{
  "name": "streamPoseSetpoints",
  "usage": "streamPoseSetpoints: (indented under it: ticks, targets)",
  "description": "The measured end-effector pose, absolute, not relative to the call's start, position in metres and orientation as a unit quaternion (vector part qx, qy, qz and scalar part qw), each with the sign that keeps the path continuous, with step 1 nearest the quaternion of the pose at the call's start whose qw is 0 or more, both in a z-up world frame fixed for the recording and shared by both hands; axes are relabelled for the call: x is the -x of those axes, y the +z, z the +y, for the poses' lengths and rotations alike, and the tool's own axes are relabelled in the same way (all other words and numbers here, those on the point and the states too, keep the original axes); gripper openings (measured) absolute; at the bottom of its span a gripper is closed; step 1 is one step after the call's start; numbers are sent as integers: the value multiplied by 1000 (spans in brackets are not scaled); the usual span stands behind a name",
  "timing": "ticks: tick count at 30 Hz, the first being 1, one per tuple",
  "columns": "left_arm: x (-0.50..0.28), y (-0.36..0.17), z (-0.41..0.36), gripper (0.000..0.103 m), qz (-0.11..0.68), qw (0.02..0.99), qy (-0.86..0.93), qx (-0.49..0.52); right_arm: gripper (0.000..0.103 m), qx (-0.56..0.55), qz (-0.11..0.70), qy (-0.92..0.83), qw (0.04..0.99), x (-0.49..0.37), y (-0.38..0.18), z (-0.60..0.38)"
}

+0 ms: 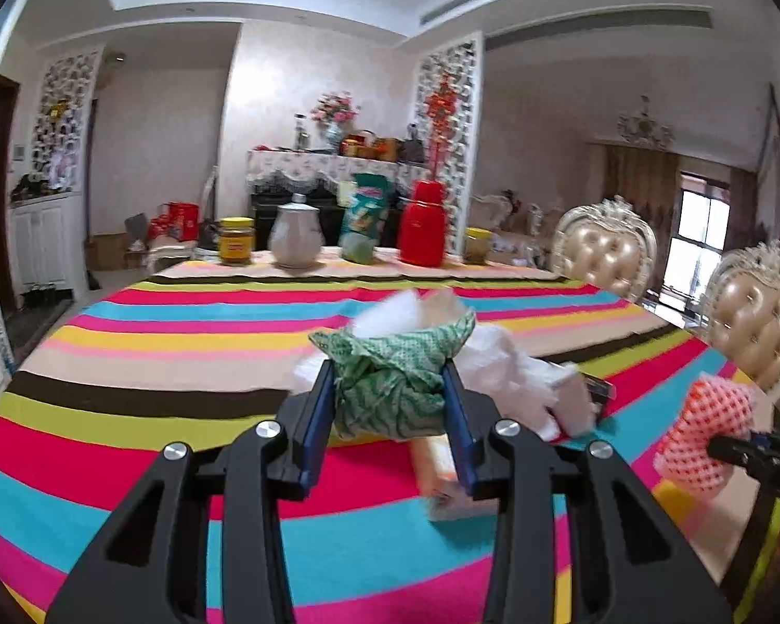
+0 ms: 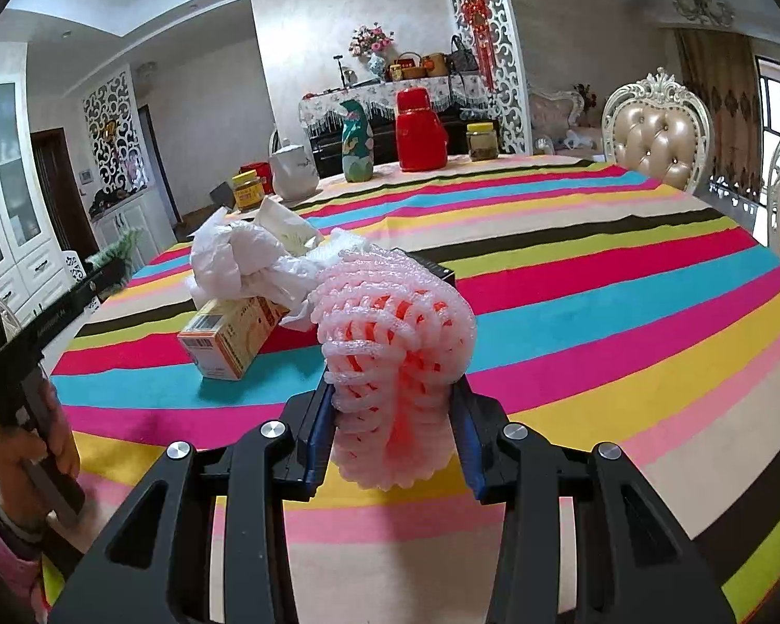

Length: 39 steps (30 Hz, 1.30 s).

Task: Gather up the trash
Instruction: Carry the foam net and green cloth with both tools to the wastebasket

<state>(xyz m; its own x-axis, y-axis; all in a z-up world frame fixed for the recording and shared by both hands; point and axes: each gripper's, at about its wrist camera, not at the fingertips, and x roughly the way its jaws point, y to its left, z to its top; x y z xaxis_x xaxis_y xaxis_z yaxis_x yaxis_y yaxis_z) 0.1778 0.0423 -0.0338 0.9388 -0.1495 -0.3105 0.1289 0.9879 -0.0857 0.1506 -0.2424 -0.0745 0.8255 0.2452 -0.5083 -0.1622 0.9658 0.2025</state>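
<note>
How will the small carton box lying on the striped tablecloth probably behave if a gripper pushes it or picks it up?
The carton box lies flat on its long side, so a push would likely slide it, not roll it. It looks like thin cardboard, probably light and easy to dent under a hard squeeze. Crumpled white plastic rests against its top, so this may shift or drag along with it.

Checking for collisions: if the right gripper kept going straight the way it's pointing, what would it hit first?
Probably bare striped tablecloth: the right gripper, shut on the pink foam net, points slightly downward. The small box and white bags sit off to its left.
</note>
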Motion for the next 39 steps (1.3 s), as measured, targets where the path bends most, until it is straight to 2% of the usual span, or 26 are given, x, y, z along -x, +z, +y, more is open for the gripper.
streamPoseSetpoints:
  ticks: [10, 20, 39]
  targets:
    - [-152, -40, -26, 40, 209, 964, -160, -38, 40, -72, 255, 95, 960, -125, -60, -266]
    - [-141, -58, -85, 40, 262, 935, -231, -59, 40, -76, 255, 68, 961, -97, -64, -295]
    - [-110, -59, -203, 40, 268, 890, -349, -120, 40, -97, 245, -10, 965, -52, -66, -368]
